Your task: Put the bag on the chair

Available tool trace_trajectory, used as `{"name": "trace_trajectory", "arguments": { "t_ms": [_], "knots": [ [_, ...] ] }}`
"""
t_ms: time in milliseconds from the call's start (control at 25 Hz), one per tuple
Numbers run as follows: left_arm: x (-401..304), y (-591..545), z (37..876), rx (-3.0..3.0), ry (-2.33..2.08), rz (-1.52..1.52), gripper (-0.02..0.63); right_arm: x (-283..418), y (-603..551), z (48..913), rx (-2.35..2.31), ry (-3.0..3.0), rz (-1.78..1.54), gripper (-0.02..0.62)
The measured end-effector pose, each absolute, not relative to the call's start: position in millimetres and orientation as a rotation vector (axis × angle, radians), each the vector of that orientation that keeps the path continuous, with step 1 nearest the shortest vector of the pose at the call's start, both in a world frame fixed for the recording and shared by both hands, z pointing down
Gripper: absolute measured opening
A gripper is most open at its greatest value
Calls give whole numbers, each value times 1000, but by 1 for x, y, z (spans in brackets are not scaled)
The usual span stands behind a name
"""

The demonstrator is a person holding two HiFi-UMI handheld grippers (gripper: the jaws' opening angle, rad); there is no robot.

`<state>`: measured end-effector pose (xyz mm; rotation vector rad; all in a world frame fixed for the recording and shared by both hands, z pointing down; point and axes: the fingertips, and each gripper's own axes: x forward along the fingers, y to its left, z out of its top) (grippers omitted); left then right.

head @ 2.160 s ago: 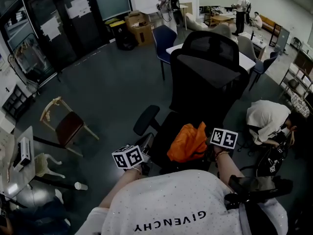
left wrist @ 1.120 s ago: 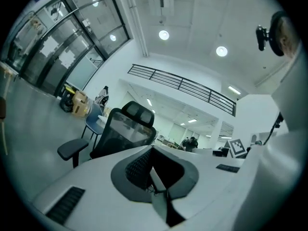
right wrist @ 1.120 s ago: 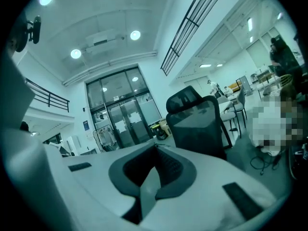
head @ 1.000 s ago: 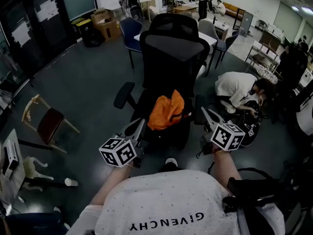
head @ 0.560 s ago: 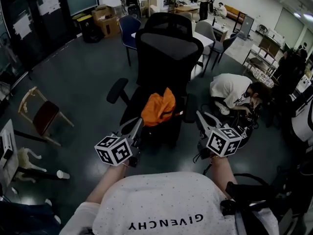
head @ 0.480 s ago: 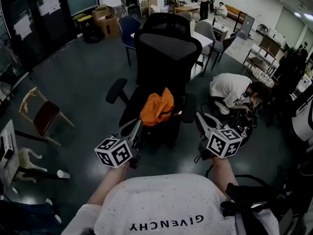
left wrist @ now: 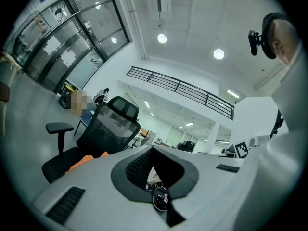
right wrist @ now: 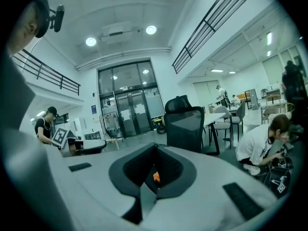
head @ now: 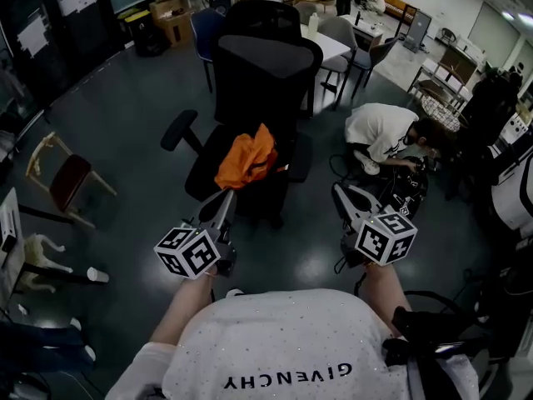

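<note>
Head view: left gripper [head: 226, 198] and right gripper [head: 338, 193] closed, empty; the bag [head: 246, 158], slumped loosely on the chair [head: 265, 67], may slide off.

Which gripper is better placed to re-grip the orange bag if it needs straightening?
Left, likely. The left gripper points at the orange bag on the chair and sits nearer; the right gripper is off to the chair's side. Both are shut and empty.
</note>
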<state>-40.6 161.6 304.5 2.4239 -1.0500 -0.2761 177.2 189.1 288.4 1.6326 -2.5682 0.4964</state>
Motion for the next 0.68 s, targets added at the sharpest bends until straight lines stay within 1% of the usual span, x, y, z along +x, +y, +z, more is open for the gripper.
{"name": "trace_trajectory", "arguments": {
  "t_ms": [280, 680],
  "knots": [
    [-10, 195, 313, 2430, -1064, -282, 2, 201, 224, 311, 1593, -2557, 525, 5],
    [11, 228, 314, 2421, -1072, -268, 2, 218, 248, 319, 1570, -2579, 550, 5]
  ]
}}
